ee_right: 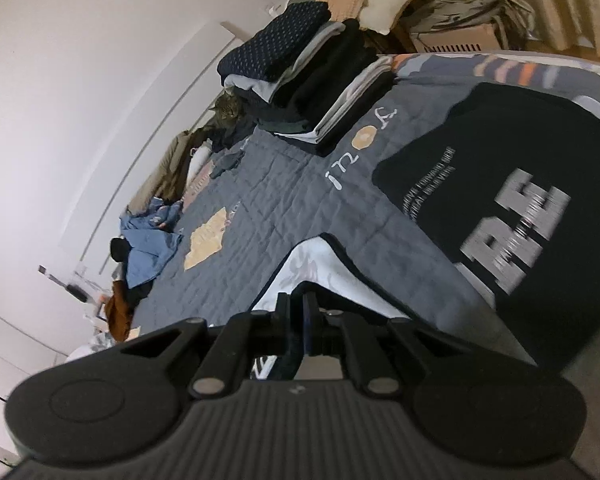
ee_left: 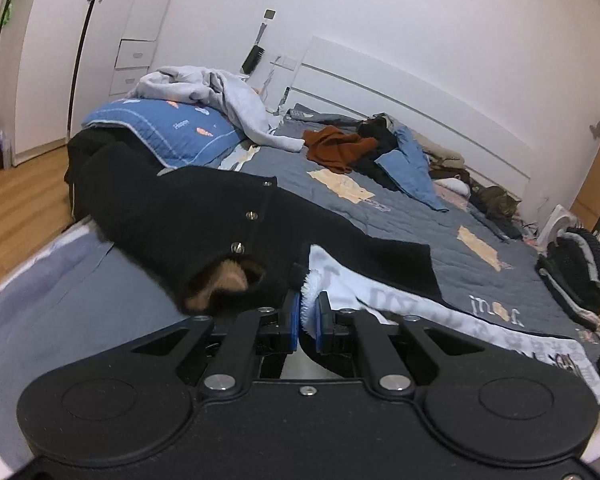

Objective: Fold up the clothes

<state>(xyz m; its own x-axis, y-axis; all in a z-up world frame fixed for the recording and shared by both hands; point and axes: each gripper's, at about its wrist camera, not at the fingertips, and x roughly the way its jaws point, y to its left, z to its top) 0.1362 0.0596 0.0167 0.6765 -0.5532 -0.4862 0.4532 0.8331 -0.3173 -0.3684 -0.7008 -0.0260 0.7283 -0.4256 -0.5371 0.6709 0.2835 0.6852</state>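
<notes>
Left wrist view: left gripper has its jaws narrowed onto the fleecy white edge of a black jacket with metal snaps.
Right wrist view: right gripper has its jaws nearly together, pinching a black-trimmed corner of white-lined cloth; likely the same garment, though this cannot be confirmed.
Position of garment: the jacket lies across the near part of the bed, its lining turned out beside the left jaws, a brown furry patch showing at an opening.
Reason for hold: judged, 2 edge grips let the person lift and spread the piece flat before creasing it.
Finished work: a stack of folded clothes sits at the bed's far side, kept apart from the work area.
Pending work: a loose heap with a rust top and blue denim lies near the headboard.
Surface: grey quilted bedspread with tan patches.
Room: white wall, white headboard, wardrobe doors, wood floor.
Note: a tabby cat rests behind the stack.
</notes>
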